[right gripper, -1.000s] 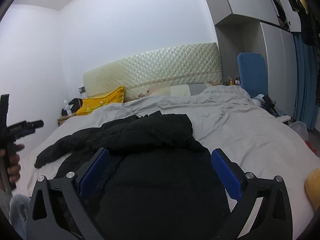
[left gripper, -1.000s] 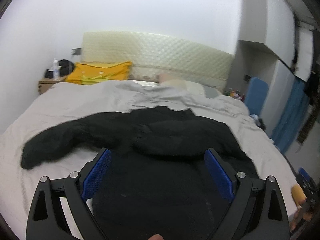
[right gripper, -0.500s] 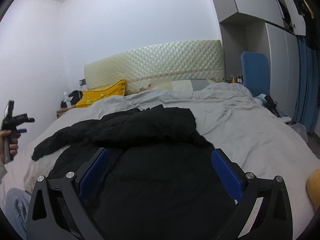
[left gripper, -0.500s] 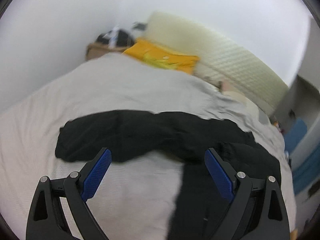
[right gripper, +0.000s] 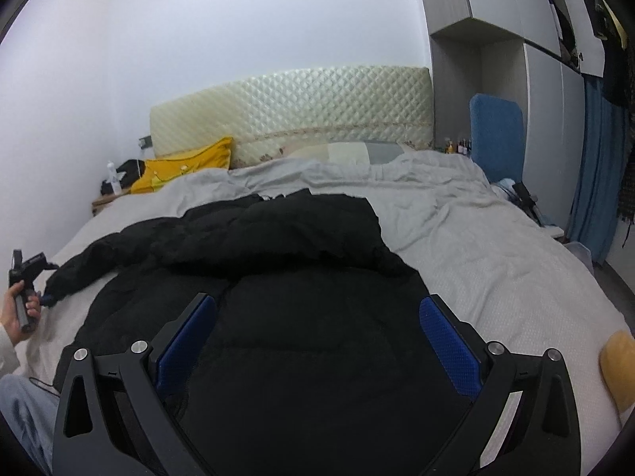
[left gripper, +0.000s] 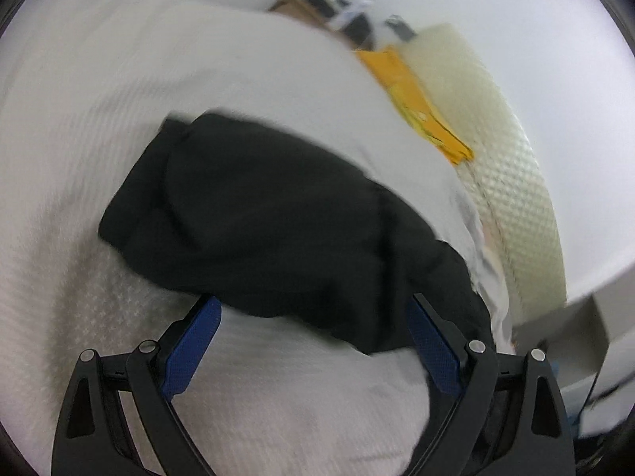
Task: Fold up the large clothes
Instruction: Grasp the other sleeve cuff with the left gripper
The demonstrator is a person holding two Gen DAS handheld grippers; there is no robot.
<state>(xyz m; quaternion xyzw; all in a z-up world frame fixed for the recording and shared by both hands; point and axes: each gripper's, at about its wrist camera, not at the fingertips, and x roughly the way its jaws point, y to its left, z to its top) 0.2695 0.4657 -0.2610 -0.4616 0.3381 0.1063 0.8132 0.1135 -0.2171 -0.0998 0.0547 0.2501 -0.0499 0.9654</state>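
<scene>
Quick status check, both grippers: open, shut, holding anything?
Left gripper: open, holding nothing, its tips at the end of the black jacket's sleeve.
Right gripper: open, empty, above the jacket's body.

The jacket (right gripper: 301, 317) is matt black puffy cloth; the sheet (right gripper: 496, 261) is pale textured cloth (finely dotted). The headboard (right gripper: 293, 111) is glossy, quilted. Tool pads (right gripper: 448, 353) look like rough blue rubber.

Black puffy jacket (right gripper: 301, 285), spread on bed, sleeve apparently outstretched
</scene>
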